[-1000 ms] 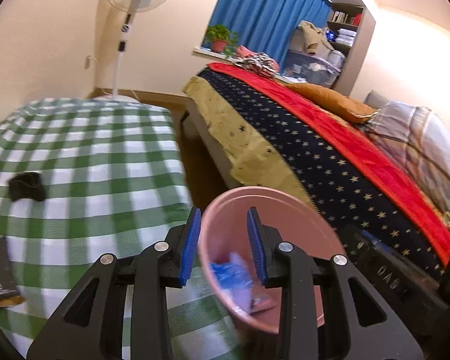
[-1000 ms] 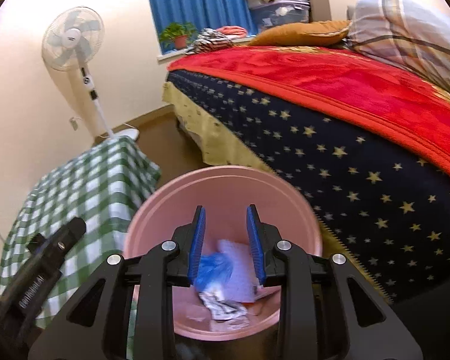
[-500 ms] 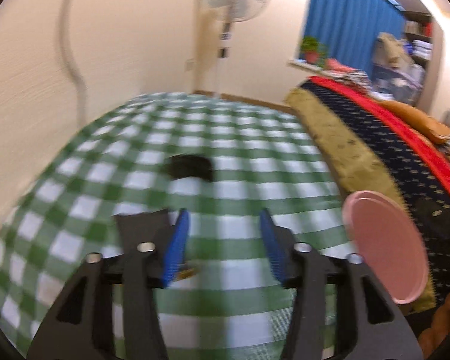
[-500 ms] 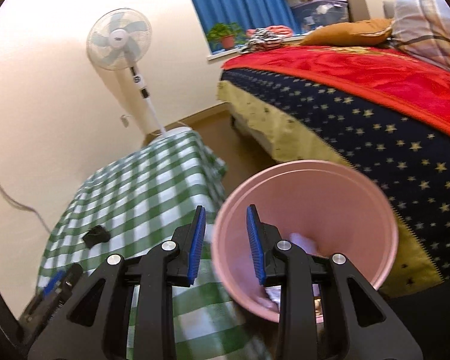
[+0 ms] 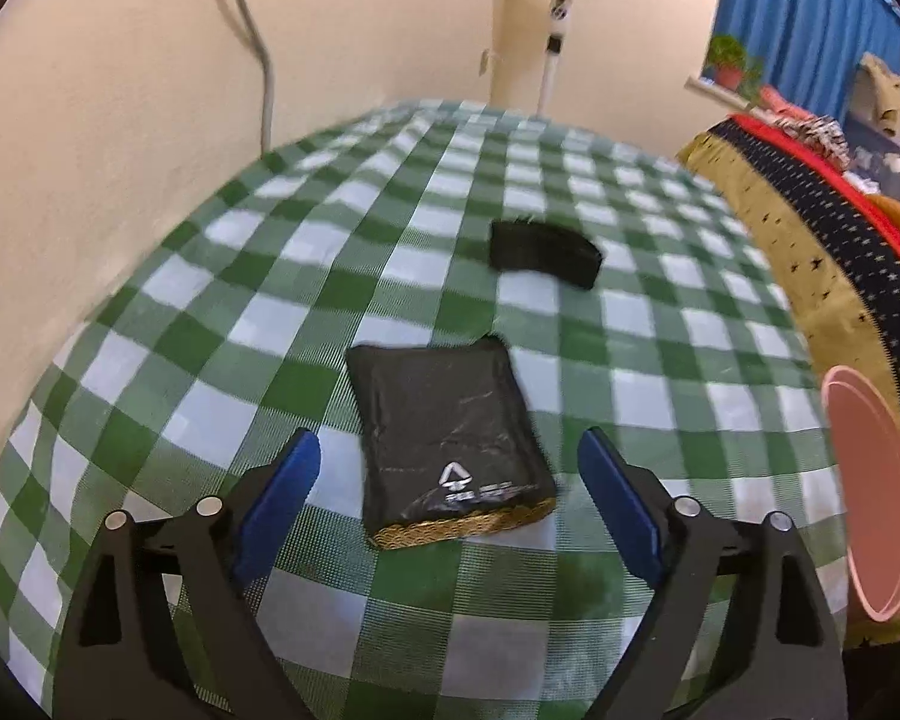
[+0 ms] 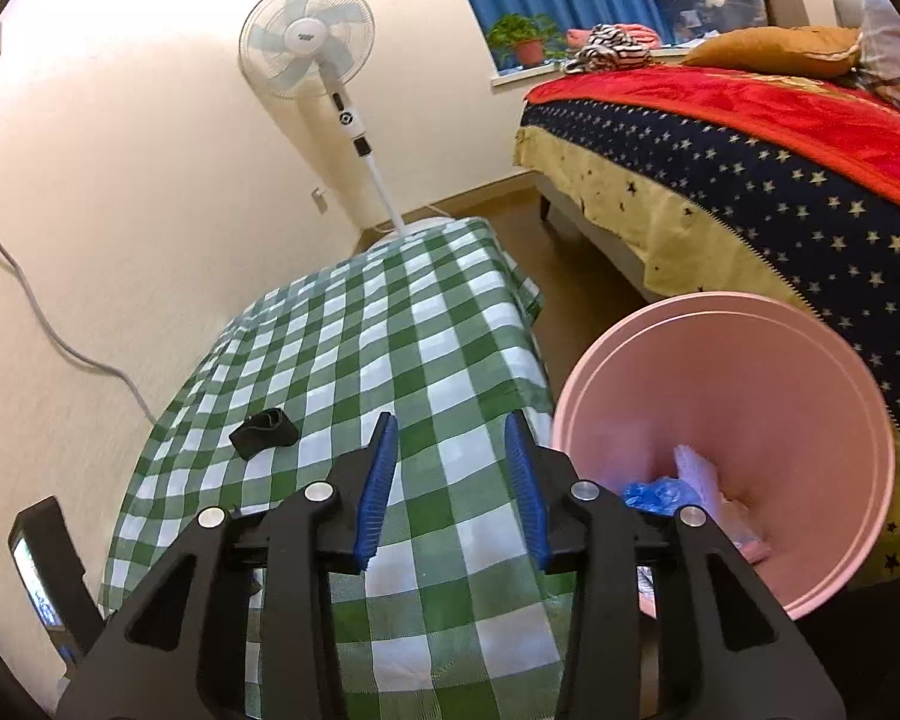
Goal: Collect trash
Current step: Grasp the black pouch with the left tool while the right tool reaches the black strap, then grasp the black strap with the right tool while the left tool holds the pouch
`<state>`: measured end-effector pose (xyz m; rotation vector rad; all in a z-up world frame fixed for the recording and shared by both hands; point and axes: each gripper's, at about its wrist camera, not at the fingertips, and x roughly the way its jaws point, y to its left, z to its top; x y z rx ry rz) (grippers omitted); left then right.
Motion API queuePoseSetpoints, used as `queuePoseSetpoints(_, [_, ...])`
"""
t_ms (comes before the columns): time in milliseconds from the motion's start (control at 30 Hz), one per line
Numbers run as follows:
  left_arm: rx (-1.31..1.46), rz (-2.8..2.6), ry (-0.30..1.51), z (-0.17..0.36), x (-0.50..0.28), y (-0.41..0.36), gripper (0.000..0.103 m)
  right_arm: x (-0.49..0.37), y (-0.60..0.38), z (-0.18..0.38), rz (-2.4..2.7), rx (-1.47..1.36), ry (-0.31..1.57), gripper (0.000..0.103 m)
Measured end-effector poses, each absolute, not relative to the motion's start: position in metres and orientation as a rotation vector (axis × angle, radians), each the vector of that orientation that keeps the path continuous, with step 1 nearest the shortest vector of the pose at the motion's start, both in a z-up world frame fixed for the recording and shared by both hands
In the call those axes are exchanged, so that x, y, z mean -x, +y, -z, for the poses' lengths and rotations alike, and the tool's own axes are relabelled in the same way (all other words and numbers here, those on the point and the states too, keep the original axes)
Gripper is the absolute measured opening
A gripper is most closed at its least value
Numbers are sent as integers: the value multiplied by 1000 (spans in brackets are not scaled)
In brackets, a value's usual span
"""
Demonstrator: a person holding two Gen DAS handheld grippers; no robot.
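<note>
A flat black packet with a gold bottom edge (image 5: pixel 447 441) lies on the green checked table (image 5: pixel 390 192). My left gripper (image 5: pixel 450 495) is wide open just above it, one finger on each side, not touching. A crumpled black scrap (image 5: pixel 543 252) lies farther back; it also shows in the right wrist view (image 6: pixel 264 432). The pink bin (image 6: pixel 726 438) stands at the table's right, holding blue and white trash (image 6: pixel 660 492). My right gripper (image 6: pixel 450 480) is open and empty above the table's near right edge, left of the bin.
A bed with a starred navy and red cover (image 6: pixel 780 138) stands right of the bin. A standing fan (image 6: pixel 306 54) is behind the table by the wall. A grey cable (image 5: pixel 258 48) hangs on the wall. The pink bin's rim (image 5: pixel 870 492) is at the table's right edge.
My left gripper swung from over the bin to the table, opened wide and came down over the black packet. My right gripper moved left from above the bin and opened wider.
</note>
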<state>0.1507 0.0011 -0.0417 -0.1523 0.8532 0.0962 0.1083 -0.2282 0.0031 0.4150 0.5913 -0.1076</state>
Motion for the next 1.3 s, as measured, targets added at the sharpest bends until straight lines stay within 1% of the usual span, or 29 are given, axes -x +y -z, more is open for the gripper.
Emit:
queuePoseSetpoints(67, [160,-104,897,48,-157,3,85,-113,-226,0,99,-411,600,45])
queuePoseSetpoints(200, [116,-114,915,52,-161,-1,84,-126,-214,7,56,-393,617,49])
queuePoseSetpoints(267, [113,-113,911,51,-163,0,75,-133,-205,10,26,-373,626,51])
queuePoseSetpoints(300, [105,-117,907,50,-165,1,68,-137,-201,11,11,-366,630,52])
queuePoseSetpoints(367, [114,-114,900,49,-169,5,64,-144,-196,12,-12,-357,635,53])
queuePoseSetpoints(400, [117,-115,898,48,-169,7,59,-148,-193,12,-24,-353,637,53])
queuePoseSetpoints(433, [118,-117,895,48,-172,9,56,-153,-189,12,-38,-348,640,54])
queuePoseSetpoints(600, [144,-134,885,48,-183,22,54,-179,-168,12,-104,-306,654,55])
queuePoseSetpoints(933, [227,-156,862,48,-200,41,47,-240,-131,26,-191,-190,739,56])
queuePoseSetpoints(1200, [238,-152,860,49,-204,44,46,-269,-105,41,-251,-128,822,56])
queuePoseSetpoints(1233, [237,-152,860,49,-204,45,46,-271,-103,42,-255,-124,828,55])
queuePoseSetpoints(1300, [238,-151,860,49,-204,45,46,-274,-98,43,-265,-117,837,50])
